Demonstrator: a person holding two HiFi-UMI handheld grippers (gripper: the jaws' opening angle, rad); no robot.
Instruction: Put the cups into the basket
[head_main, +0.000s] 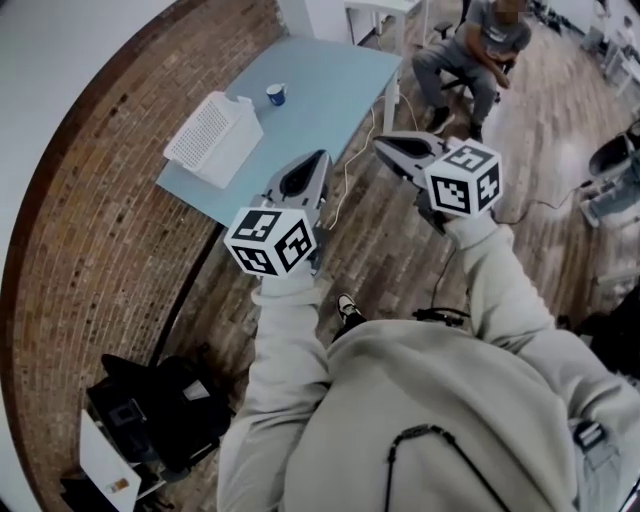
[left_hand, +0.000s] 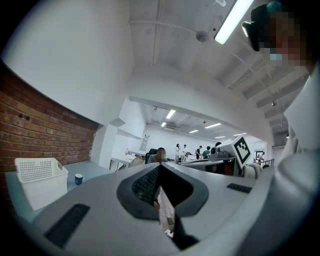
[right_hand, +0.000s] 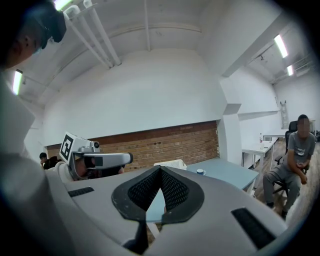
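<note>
The person holds both grippers in the air over the wooden floor (head_main: 400, 240), short of the table (head_main: 330, 95). The left gripper (head_main: 322, 155) has its jaws together with nothing between them. The right gripper (head_main: 379, 144) is also closed and empty. The cup (head_main: 276, 95) stands upright on the table, near the basket (head_main: 213, 137) but apart from it. A person (head_main: 478, 45) sits beyond the table.

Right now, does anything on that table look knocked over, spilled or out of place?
Nothing stands out. The blue cup stands upright on the table, beside the white basket and apart from it. No spill shows.
</note>
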